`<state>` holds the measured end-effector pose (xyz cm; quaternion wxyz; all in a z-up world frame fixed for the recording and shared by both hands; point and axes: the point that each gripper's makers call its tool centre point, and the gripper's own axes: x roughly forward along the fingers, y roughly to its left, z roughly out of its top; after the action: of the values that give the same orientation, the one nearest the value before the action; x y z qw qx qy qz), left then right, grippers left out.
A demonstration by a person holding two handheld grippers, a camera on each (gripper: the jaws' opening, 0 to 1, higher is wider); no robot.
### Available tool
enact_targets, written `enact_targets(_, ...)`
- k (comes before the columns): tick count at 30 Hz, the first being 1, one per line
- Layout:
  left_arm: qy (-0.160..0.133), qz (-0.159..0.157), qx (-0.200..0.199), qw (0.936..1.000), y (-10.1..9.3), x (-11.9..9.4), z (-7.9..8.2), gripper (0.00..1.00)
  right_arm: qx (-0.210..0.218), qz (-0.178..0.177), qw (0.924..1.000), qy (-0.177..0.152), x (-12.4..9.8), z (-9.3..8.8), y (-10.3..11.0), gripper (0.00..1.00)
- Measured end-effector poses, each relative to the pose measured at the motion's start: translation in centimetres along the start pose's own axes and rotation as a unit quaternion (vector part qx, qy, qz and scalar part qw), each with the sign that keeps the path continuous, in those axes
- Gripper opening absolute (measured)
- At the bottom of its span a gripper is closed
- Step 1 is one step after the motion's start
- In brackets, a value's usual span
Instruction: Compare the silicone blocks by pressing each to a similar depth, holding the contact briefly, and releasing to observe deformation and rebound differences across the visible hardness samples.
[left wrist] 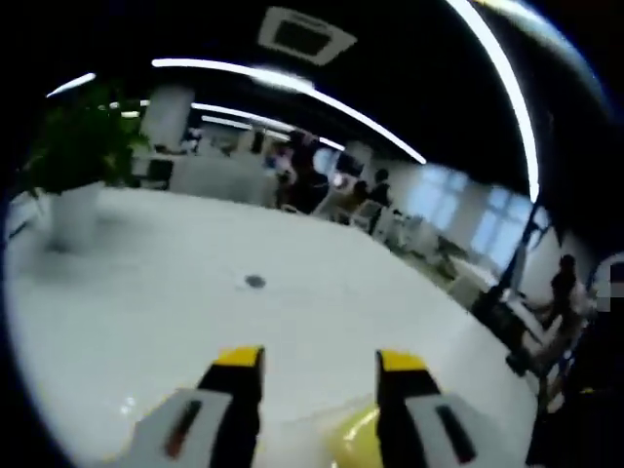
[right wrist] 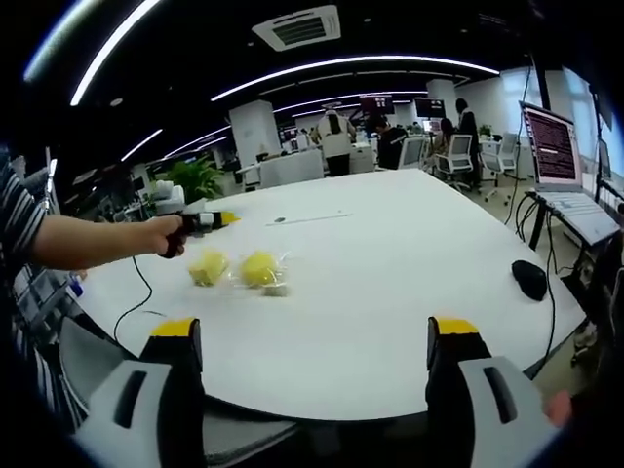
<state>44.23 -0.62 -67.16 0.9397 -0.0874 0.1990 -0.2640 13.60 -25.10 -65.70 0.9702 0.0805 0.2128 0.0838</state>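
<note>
Open-plan office, strip lights overhead, people at desks in the background; big white tabletop carries the samples

Right gripper view: two yellow silicone blocks lie side by side near the middle-left of the tabletop, seemingly in clear wrap, a small pale piece just beside them. Black mouse sits well apart near the far edge; laptop on a stand beyond it.

Right hand-held gripper: jaws wide apart, nothing between them, back at the near edge of the tabletop, far from the blocks.

Left hand-held gripper: held in the person's hand, poised just over the blocks, not touching as far as can be told. Left gripper view is blurred; its jaws stand moderately apart and empty, a yellow shape low between them, probably one block.

Judged step: approach before a press. Next move calls for lowering the left tool squarely onto one block, modest depth, brief hold, clean lift
</note>
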Motion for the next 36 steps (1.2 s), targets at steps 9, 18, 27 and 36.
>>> enact_targets(9,-0.012,-0.01,0.113,0.9935,-1.9,-4.0,2.4,1.0,-0.013,0.016,0.9998,-0.006,-0.1,0.2,1.2,0.9)
enact_targets(18,-0.062,-0.004,0.152,0.9864,-0.9,-10.0,6.3,1.0,-0.025,0.022,0.9992,-0.021,0.2,1.1,1.5,0.9)
enact_targets(27,-0.11,0.012,0.173,0.9788,0.3,-18.5,8.8,1.0,-0.053,0.016,0.9974,-0.047,0.9,2.9,1.6,0.91)
enact_targets(36,-0.127,0.053,0.184,0.9733,3.0,-27.2,7.0,1.0,-0.063,0.027,0.9955,-0.066,1.0,4.5,2.5,0.91)
